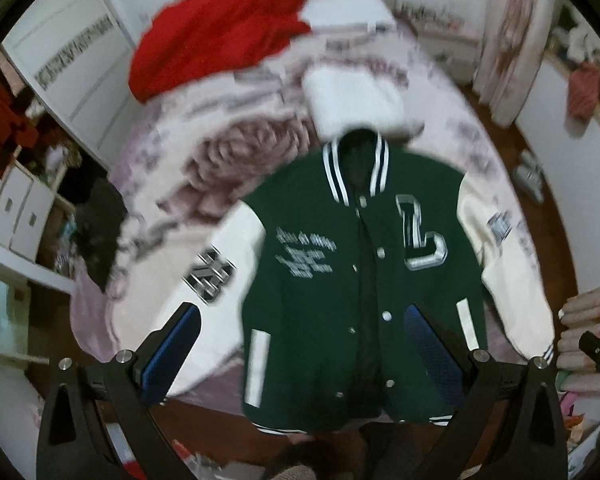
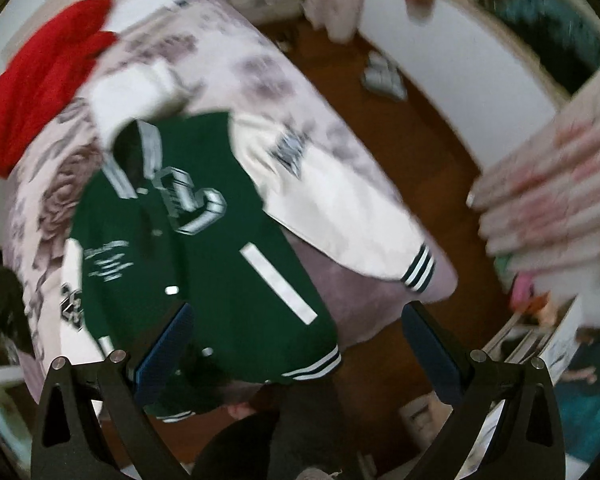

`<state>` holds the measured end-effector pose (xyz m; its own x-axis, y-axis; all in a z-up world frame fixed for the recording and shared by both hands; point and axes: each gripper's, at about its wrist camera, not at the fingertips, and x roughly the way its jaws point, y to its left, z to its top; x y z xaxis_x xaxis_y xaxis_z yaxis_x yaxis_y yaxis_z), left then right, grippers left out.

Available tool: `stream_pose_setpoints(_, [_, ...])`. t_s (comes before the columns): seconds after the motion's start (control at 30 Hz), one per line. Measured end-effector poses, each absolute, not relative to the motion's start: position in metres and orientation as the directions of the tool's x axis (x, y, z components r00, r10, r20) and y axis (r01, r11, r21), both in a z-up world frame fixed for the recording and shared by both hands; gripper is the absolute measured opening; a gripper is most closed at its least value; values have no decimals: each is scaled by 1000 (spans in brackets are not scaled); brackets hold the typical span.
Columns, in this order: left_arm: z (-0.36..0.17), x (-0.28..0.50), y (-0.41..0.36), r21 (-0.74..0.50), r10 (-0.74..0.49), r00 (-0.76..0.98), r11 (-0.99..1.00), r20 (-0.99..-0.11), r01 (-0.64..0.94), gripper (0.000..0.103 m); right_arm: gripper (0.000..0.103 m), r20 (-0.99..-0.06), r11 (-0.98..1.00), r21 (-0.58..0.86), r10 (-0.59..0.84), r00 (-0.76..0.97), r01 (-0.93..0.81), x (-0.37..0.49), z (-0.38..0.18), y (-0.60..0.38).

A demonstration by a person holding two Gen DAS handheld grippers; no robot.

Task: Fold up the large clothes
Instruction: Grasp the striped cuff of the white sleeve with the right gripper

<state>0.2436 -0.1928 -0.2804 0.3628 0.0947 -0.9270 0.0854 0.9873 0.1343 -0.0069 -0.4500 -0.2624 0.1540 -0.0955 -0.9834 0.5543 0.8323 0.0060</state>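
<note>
Above the green varsity jacket [image 1: 320,280] spread on the bed [image 1: 220,152], both the left gripper [image 1: 300,348] and the right gripper [image 2: 296,348] gape wide, holding nothing.

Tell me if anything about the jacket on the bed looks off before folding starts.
The green varsity jacket with cream sleeves lies face up on the floral bedspread, but its hem hangs over the bed's near edge, and the front gapes open between the snaps. Both grippers are open and hold nothing.

Bare bedspread [image 1: 204,168] left of jacket [image 1: 320,280]
</note>
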Motion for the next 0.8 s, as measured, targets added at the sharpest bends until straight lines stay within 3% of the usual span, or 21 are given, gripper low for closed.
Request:
stream_pose_setpoints(0.23, [-421, 243, -243, 97, 72, 202, 989, -977, 112, 103, 103, -986, 605, 156, 141, 88, 781, -29, -464, -567])
stream_pose_setpoints(0.43, [-515, 254, -295, 99, 73, 131, 973, -989, 208, 103, 101, -925, 262, 300, 313, 213, 917, -77, -587, -609])
stream_pose_setpoints(0.57, [-566, 268, -308, 101, 79, 104, 970, -991, 223, 103, 99, -882, 0, 378, 303, 360, 926, -108, -633, -619])
stream_pose_setpoints(0.73, [-590, 275, -310, 113, 90, 103, 962, -991, 250, 103, 99, -853, -193, 447, 201, 481, 873, -117, -658, -615])
stream_pose_setpoints(0.8, [-592, 273, -309, 116, 91, 107, 959, -990, 258, 103, 91, -857, -237, 452, 154, 492, 860, -117, -659, -608])
